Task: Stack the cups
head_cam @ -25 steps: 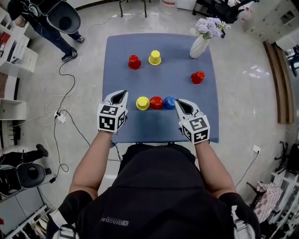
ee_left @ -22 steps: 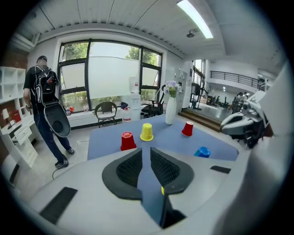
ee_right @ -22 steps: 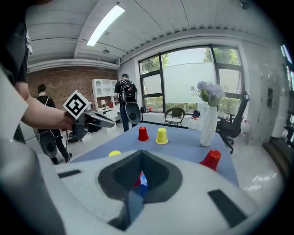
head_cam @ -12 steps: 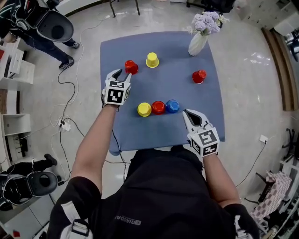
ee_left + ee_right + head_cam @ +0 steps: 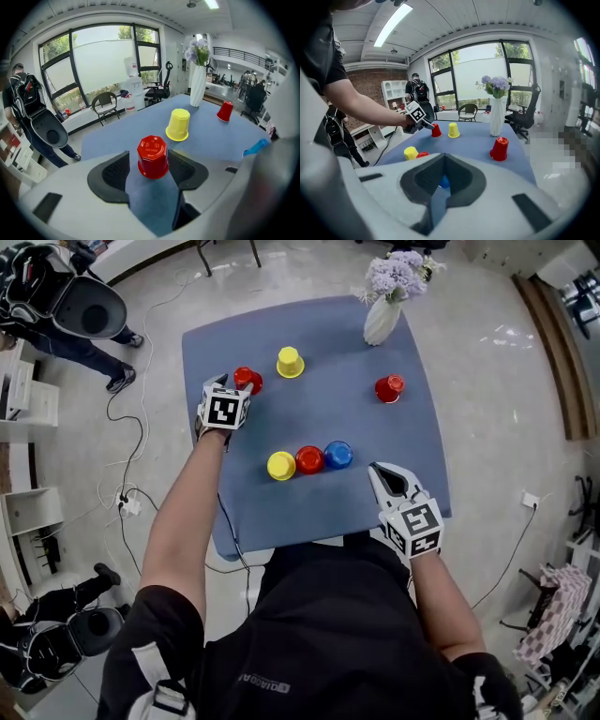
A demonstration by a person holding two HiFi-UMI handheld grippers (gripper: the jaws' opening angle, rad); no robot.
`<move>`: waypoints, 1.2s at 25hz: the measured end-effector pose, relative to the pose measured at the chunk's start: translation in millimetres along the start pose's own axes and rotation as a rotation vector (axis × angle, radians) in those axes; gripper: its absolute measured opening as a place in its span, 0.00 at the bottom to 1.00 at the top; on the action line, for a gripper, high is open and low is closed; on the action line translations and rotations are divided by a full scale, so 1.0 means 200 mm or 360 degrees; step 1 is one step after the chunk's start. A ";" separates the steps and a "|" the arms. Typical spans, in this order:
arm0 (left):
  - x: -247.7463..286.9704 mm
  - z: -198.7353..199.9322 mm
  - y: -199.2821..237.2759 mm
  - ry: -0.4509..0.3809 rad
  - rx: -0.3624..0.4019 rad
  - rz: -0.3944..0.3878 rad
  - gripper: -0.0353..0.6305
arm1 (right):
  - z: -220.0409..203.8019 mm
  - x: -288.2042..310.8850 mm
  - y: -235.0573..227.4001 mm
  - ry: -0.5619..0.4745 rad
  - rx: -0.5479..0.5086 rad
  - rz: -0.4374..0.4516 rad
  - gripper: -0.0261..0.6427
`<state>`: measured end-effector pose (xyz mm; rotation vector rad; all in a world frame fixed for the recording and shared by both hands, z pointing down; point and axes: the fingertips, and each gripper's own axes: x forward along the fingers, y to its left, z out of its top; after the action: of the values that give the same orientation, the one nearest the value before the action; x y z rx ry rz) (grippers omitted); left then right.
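A person's left hand-held gripper [image 5: 149, 165] is stretched out over the far left part of the blue worktop [image 5: 319, 512]. Its jaws have just been opening and now stand wide apart, and an upturned red cup [image 5: 153, 152] stands on the cloth between the pads, which do not press on it. A yellow cup [image 5: 178, 125] stands upside down just beyond it, and a white vase of lilac flowers [image 5: 382, 322] stands at the far corner. The right hand-held gripper [image 5: 442, 174] hangs over the near edge with its jaws closed on nothing. Just ahead of it is a blue cup [image 5: 338, 455], which ends a touching row with a second red cup [image 5: 309, 459] and a second yellow cup [image 5: 281, 465]. A third red cup [image 5: 389, 388] stands apart at the right.
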<state>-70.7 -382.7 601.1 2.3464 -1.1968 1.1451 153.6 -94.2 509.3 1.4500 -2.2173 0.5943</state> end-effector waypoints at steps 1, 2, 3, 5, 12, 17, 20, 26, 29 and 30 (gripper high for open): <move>0.02 0.00 0.00 0.0010 0.0000 -0.0002 0.44 | -0.01 0.00 -0.01 0.0007 -0.0002 0.0000 0.04; 0.03 0.00 0.01 0.0012 0.0000 -0.0004 0.44 | -0.01 0.00 -0.01 0.0014 -0.0004 -0.0001 0.04; 0.05 0.00 0.01 0.0010 0.0001 -0.0009 0.44 | -0.02 0.00 -0.02 0.0019 -0.0005 -0.0003 0.04; 0.07 0.00 0.00 0.0011 0.0013 -0.0020 0.44 | -0.03 0.00 -0.03 0.0025 -0.0001 -0.0010 0.04; 0.10 0.03 -0.03 0.0012 0.0038 -0.0017 0.39 | -0.07 -0.03 -0.06 0.0043 0.0012 -0.0027 0.04; 0.04 0.07 -0.05 -0.0023 0.0061 -0.0033 0.38 | -0.08 -0.03 -0.07 0.0042 0.0003 -0.0021 0.04; -0.05 0.10 -0.08 -0.0052 0.0109 -0.0042 0.38 | -0.07 -0.04 -0.06 0.0024 -0.0007 -0.0010 0.04; -0.29 0.18 -0.17 -0.0171 0.0183 -0.0057 0.38 | -0.03 -0.05 -0.02 -0.0028 -0.0027 0.0027 0.04; -0.43 0.22 -0.24 -0.0214 0.0200 -0.0080 0.38 | -0.01 -0.05 0.00 -0.0053 -0.0043 0.0048 0.04; -0.48 0.22 -0.26 -0.0222 0.0202 -0.0089 0.38 | -0.01 -0.05 0.01 -0.0056 -0.0048 0.0057 0.04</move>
<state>-40.3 -320.7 506.0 2.5756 -1.1244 1.0842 156.5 -85.4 504.7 1.4189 -2.2738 0.5483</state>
